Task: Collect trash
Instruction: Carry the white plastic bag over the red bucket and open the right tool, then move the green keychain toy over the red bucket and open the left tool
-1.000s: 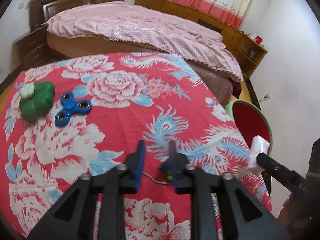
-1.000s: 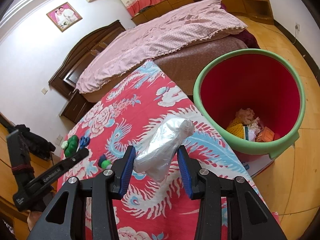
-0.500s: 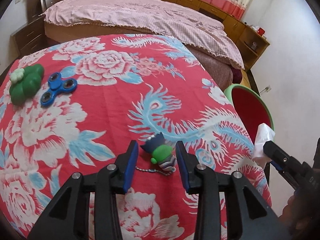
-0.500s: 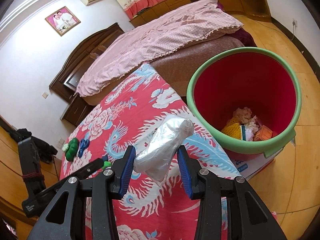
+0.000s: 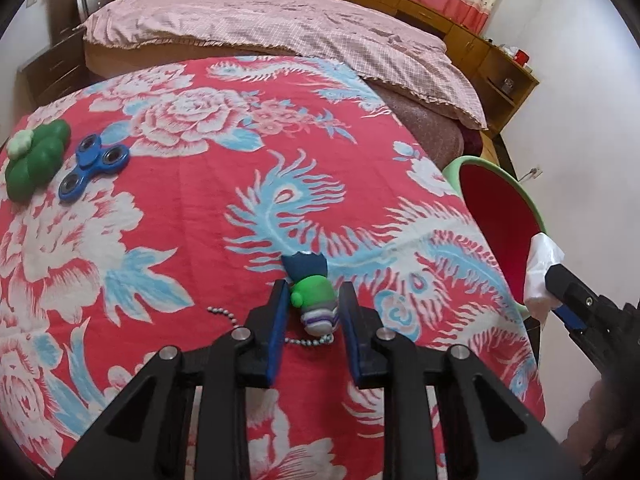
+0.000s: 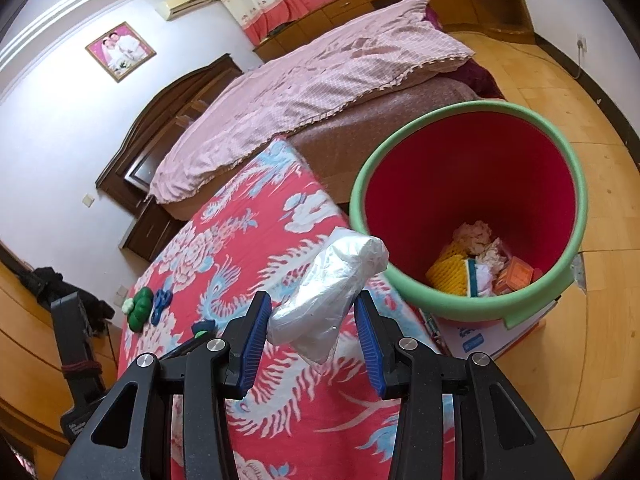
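Observation:
My right gripper is shut on a crumpled clear plastic bag and holds it above the table's edge, just left of the green-rimmed red bin. The bin holds several pieces of trash. The bag and bin also show at the right of the left wrist view. My left gripper is open, its fingers either side of a small green and blue keychain figure lying on the red floral tablecloth.
A green toy and a blue fidget spinner lie at the table's far left. A bed with a pink cover stands behind the table. A box lies under the bin on the wooden floor.
My left gripper pulled back and opened off the keychain figure, then moved forward around it again. My right gripper carried the bag closer to the bin.

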`<act>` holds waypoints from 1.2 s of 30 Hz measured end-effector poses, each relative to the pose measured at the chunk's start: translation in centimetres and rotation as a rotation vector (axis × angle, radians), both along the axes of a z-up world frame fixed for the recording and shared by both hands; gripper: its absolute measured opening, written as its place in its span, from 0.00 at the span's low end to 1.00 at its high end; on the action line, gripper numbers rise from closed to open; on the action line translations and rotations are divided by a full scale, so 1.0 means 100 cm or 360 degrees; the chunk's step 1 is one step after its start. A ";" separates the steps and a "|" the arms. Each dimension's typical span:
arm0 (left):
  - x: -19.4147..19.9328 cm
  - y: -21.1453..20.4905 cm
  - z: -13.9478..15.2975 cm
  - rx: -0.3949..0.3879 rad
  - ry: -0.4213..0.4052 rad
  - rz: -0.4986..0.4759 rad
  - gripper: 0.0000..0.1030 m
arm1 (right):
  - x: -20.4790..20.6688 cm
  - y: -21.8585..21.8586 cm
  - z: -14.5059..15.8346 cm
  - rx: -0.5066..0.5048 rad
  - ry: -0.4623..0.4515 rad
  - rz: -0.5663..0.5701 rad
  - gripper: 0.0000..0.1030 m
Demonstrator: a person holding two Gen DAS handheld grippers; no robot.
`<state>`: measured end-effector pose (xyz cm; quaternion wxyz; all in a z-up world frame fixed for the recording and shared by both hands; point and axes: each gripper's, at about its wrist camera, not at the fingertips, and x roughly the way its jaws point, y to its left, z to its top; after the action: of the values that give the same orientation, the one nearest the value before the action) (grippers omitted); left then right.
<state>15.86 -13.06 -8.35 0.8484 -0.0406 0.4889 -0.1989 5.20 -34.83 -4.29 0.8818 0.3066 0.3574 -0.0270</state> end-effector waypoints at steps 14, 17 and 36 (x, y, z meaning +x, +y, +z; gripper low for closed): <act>-0.002 -0.052 0.032 -0.0065 -0.0115 -0.0200 0.24 | -0.009 -0.047 -0.007 0.0022 0.0018 -0.0182 0.42; -0.001 -0.068 0.036 -0.0071 -0.0127 -0.0252 0.24 | -0.010 -0.058 -0.010 0.0027 0.0027 -0.0219 0.43; 0.015 -0.172 0.031 -0.0057 -0.0126 -0.0529 0.24 | -0.012 -0.115 -0.031 0.0003 0.0114 -0.0367 0.48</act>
<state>17.36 -30.29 -5.28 0.8216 0.0336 0.4514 -0.3464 4.01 -46.35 -7.42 0.8592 0.3456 0.3509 -0.1388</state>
